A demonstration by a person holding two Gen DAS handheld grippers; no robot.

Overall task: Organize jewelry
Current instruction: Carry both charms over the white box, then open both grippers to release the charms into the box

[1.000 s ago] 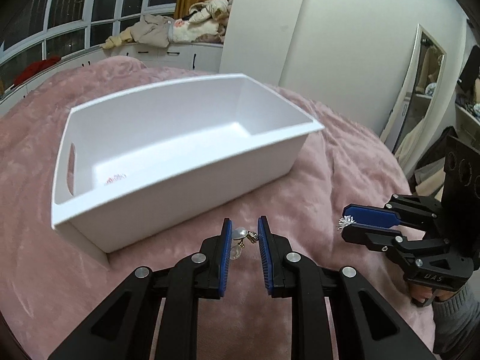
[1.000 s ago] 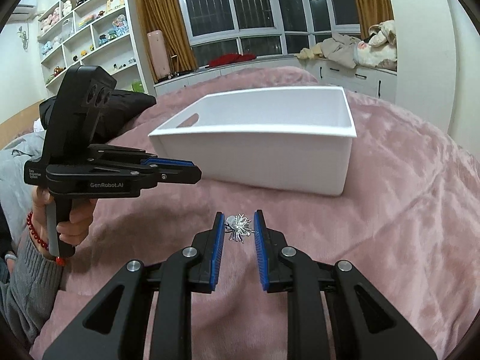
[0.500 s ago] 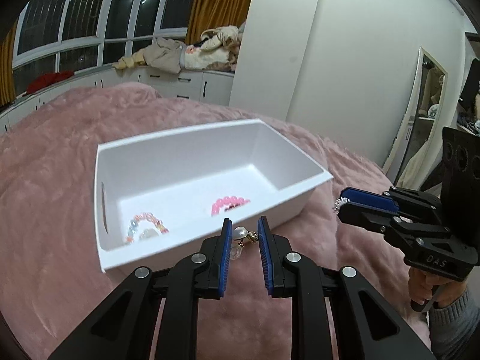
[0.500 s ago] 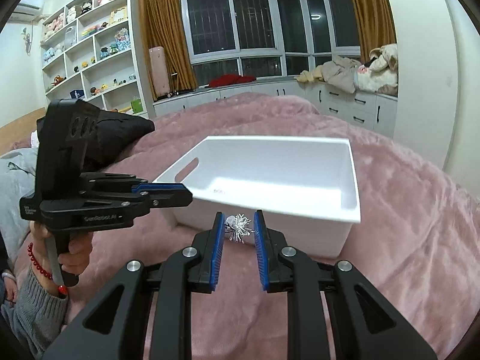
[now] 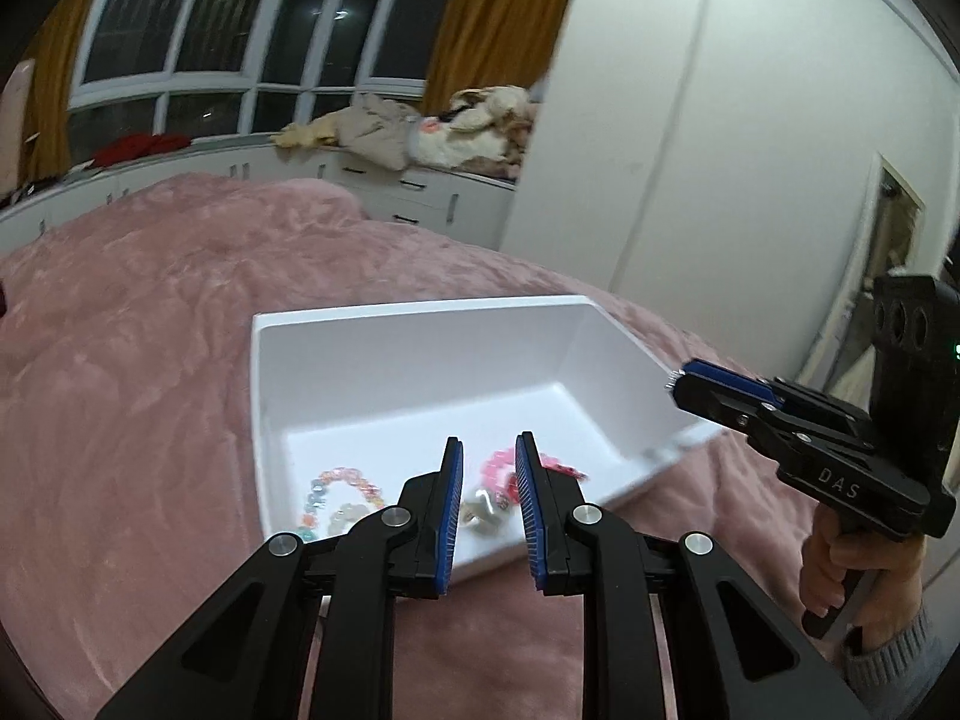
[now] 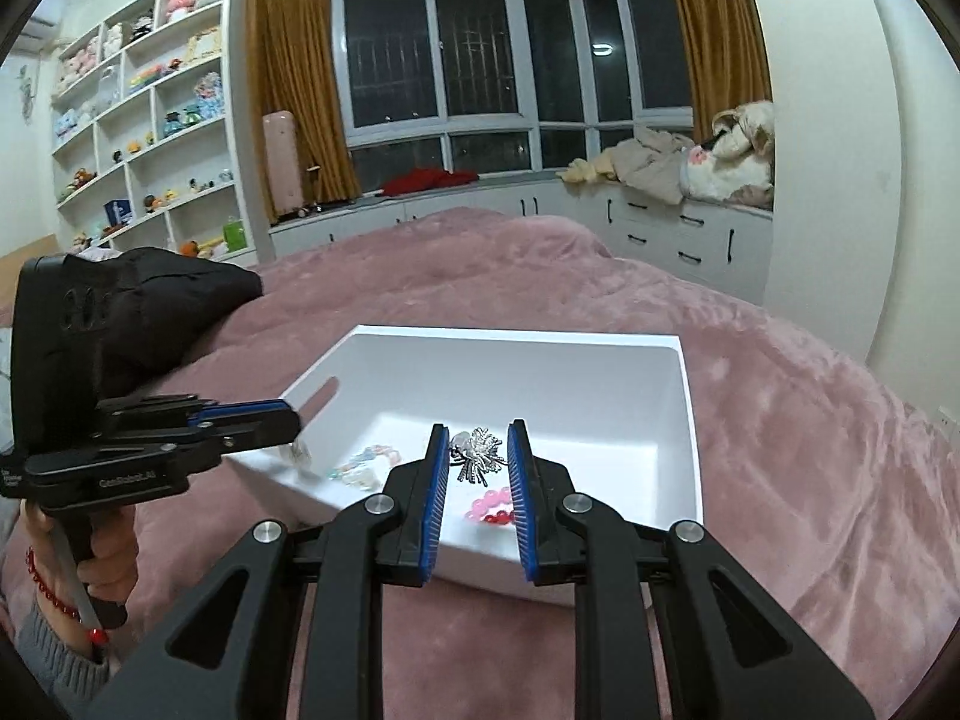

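A white plastic bin (image 5: 414, 330) (image 6: 690, 420) sits on the pink blanket. It holds a pastel bead bracelet (image 5: 342, 489) (image 6: 363, 465) and a pink and red bead bracelet (image 5: 510, 468) (image 6: 489, 510). My left gripper (image 5: 487, 474) (image 6: 288, 429) is open over the bin's near corner; a pearl earring (image 5: 480, 513) (image 6: 300, 453) is blurred just below its tips, free of the pads. My right gripper (image 6: 478, 450) (image 5: 678, 381) is shut on a silver spiky brooch (image 6: 477, 453) above the bin.
The pink blanket (image 5: 120, 390) (image 6: 810, 450) covers the bed around the bin. A black bag (image 6: 168, 300) lies at the left. White drawers with heaped clothes (image 6: 672, 180) stand behind, shelves (image 6: 138, 138) at far left, a white wall and mirror (image 5: 888, 252) at right.
Both grippers rose and moved over the bin. My left gripper let go of the pearl earring, which drops into the bin. The right gripper still holds the brooch.
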